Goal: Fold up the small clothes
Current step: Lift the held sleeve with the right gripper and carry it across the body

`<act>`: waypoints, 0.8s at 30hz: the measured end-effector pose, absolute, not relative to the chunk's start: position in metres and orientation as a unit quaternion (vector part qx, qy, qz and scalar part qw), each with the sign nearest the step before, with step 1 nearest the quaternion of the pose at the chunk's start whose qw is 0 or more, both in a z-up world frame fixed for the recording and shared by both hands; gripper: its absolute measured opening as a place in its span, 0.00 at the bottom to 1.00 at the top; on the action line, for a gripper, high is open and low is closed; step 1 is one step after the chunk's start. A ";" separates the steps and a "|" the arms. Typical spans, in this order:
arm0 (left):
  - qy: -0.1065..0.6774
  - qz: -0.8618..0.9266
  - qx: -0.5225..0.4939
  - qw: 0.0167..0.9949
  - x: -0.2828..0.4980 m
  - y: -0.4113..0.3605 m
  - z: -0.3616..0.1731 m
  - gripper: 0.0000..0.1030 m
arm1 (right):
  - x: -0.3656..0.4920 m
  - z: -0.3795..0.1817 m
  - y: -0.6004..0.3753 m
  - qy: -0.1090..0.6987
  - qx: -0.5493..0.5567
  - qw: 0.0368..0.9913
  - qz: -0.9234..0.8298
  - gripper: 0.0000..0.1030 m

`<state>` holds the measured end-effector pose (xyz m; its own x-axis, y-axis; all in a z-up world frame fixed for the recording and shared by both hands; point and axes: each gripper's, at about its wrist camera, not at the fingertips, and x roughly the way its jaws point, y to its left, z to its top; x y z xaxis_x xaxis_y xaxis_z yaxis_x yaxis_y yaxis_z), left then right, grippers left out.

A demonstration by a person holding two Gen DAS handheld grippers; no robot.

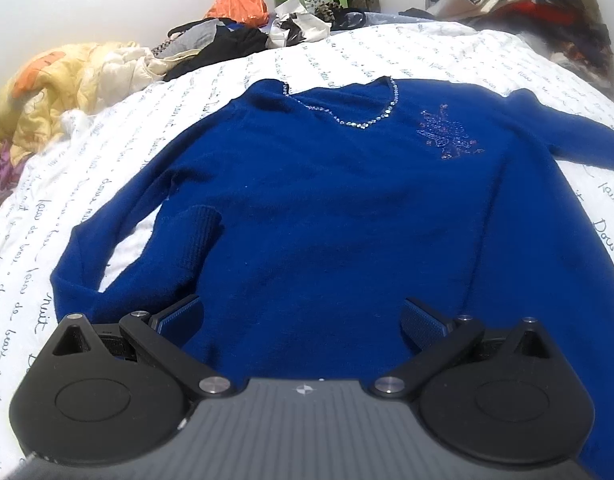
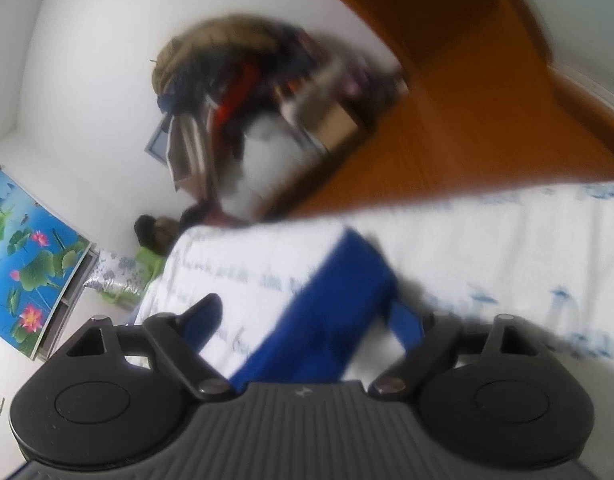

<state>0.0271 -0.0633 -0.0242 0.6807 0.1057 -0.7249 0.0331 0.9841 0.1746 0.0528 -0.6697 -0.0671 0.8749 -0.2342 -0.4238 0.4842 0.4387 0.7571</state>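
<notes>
A royal-blue sweater (image 1: 327, 208) with a beaded neckline lies flat, front up, on the white script-printed bedspread (image 1: 47, 184). Its left sleeve is bent back, with the cuff lying on the body. My left gripper (image 1: 301, 314) is open, with the jaws wide apart just above the sweater's bottom hem. In the blurred right wrist view, my right gripper (image 2: 307, 316) is open over the other blue sleeve (image 2: 327, 304), which runs between its fingers toward the bed edge. Neither gripper holds anything.
A yellow quilt (image 1: 63, 80), dark clothes (image 1: 223, 44) and an orange bag (image 1: 239, 2) are piled at the bed's far left. A heap of clothes (image 2: 243, 92) stands by the wall over the orange wooden floor (image 2: 487, 92). A lotus picture (image 2: 23, 256) hangs at left.
</notes>
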 end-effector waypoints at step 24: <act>0.380 0.044 0.031 0.923 0.029 -0.015 -0.017 1.00 | 0.126 0.058 -0.417 0.092 0.007 0.983 -0.157 0.05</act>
<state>0.0288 -0.0154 -0.0171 0.7067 0.1043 -0.6998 -0.0567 0.9942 0.0909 0.1261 -0.4167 0.0579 0.9337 -0.3082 -0.1823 0.3109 0.9503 -0.0146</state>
